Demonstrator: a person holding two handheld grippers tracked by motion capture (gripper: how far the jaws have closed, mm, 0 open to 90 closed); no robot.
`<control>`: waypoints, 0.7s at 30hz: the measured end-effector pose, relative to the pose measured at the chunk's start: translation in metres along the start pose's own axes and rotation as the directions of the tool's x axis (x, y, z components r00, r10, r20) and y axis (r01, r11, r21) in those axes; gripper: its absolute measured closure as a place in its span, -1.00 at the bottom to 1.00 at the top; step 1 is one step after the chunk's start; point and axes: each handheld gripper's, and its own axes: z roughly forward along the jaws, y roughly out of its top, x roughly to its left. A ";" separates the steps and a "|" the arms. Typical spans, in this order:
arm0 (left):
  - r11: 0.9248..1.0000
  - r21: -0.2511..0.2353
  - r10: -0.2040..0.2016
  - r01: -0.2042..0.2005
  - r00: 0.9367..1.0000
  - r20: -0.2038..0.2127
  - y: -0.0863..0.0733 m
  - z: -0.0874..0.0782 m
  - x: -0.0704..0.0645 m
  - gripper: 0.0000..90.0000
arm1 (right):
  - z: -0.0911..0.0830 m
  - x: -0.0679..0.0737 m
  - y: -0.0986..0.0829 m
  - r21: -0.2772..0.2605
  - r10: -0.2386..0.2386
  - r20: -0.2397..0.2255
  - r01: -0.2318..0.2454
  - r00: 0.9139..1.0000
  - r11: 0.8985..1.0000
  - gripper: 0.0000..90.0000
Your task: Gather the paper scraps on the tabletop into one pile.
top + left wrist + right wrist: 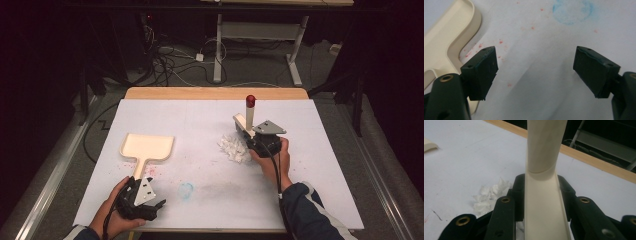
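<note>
Two grippers — right gripper [250,139] jaws pinching brush handle [544,195] | left gripper [535,72] jaws spread beside dustpan [147,146]

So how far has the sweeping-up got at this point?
Early days. The right gripper is clamped on the brush, which stands beside the pile of paper scraps. The left gripper is open near the dustpan handle, not yet gripping it. The scraps lie on the table, apart from the pan, so the sweeping itself remains to be done.
</note>
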 end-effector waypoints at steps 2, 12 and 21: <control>1.000 0.000 -0.001 0.001 1.000 -0.002 0.000 0.000 0.000 -0.57 | -0.004 -0.005 0.000 -0.005 0.020 0.000 -0.020 1.000 1.000 0.49; 1.000 0.001 -0.020 0.020 1.000 -0.009 -0.001 -0.001 0.001 -0.57 | -0.034 -0.028 0.003 -0.046 0.027 -0.030 -0.028 0.999 0.999 0.49; 0.997 -0.024 -0.074 0.073 0.996 -0.047 -0.004 -0.007 0.011 -0.58 | -0.063 -0.048 -0.004 -0.071 0.041 -0.010 -0.041 0.999 0.997 0.50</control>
